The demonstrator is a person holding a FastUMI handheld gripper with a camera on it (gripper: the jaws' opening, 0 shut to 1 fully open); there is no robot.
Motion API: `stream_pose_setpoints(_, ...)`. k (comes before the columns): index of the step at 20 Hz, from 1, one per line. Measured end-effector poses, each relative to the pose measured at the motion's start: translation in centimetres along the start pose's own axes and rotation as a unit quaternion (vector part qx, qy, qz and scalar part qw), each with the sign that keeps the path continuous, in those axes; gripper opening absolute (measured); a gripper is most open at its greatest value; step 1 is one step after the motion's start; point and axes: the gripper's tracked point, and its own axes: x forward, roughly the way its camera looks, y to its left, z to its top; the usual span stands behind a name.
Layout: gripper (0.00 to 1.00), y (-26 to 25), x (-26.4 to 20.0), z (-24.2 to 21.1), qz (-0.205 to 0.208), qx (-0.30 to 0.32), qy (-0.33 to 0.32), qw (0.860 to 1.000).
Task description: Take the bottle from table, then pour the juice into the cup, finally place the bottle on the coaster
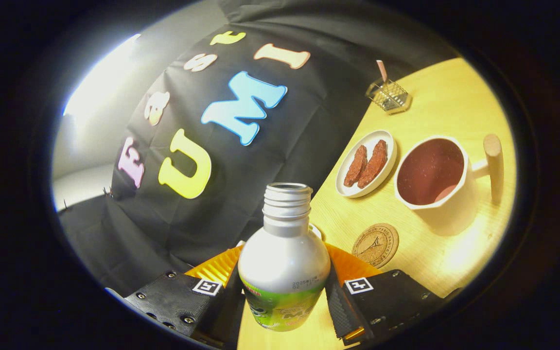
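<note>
Gripper clamped on bottle: both fingers press against the bottle's lower body, one on each side. Bottle is silvery metal with a green printed band at the bottom; threaded neck is uncapped, mouth open, pointing ahead from the fingers. The whole view is tilted, with the wooden table slanting off to the right of the bottle. Coaster, round, cork-coloured with a printed emblem, lies flat on the table just beside the right finger, bare. Beyond the coaster, cup: white, faceted rim, wooden peg-like handle on its far side, filled with dark reddish juice. Just beside the cup, touching or nearly so, an oval white plate carries two brown elongated food pieces lying side by side. Farther along the table, near its edge, a small wire basket with a pinkish stick standing in it.
</note>
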Motion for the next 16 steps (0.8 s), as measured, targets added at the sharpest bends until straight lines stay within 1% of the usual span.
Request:
stream_pose_setpoints(3,0.77,-0.7,0.3,0.7,-0.001,0.064,-0.006,0.998)
stream_pose_setpoints(8,0.77,-0.8,0.5,1.6,0.01,0.134,-0.015,0.991)
stream_pose_setpoints(11,0.77,-1.0,0.3,1.8,0.019,0.178,-0.022,0.984)
stream_pose_setpoints(14,0.76,-1.1,0.1,2.4,0.036,0.232,-0.034,0.972)
stream_pose_setpoints(16,0.76,-1.2,0.1,2.5,0.038,0.245,-0.037,0.968)
